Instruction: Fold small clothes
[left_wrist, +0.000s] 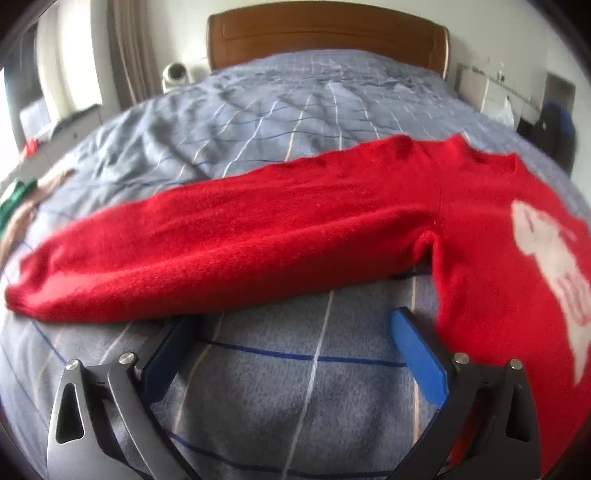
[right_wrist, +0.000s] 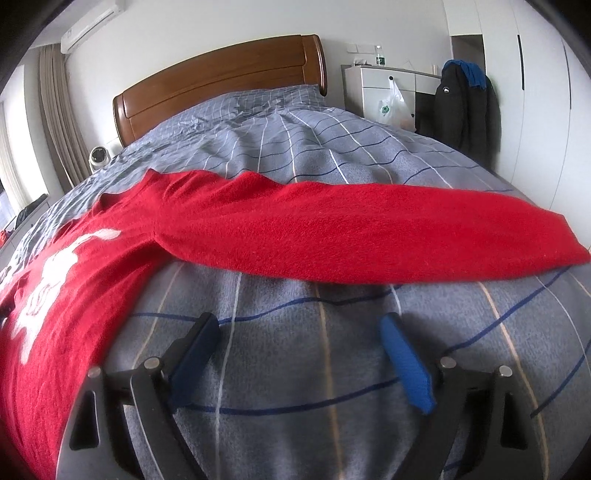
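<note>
A red sweater (left_wrist: 480, 206) with a white print lies flat on the grey checked bedspread (left_wrist: 280, 122), sleeves spread out. In the left wrist view its left sleeve (left_wrist: 221, 243) stretches across to the left. My left gripper (left_wrist: 291, 325) is open and empty, just in front of that sleeve near the armpit. In the right wrist view the sweater (right_wrist: 74, 280) lies at the left and its right sleeve (right_wrist: 369, 236) runs to the right. My right gripper (right_wrist: 299, 328) is open and empty, just in front of that sleeve.
A wooden headboard (right_wrist: 221, 85) stands at the far end of the bed. Green and pink clothes (left_wrist: 18, 199) lie at the bed's left edge. A white cabinet (right_wrist: 384, 96) and a hanging dark jacket (right_wrist: 465, 107) stand to the right. A small white camera (right_wrist: 99, 157) sits by the headboard.
</note>
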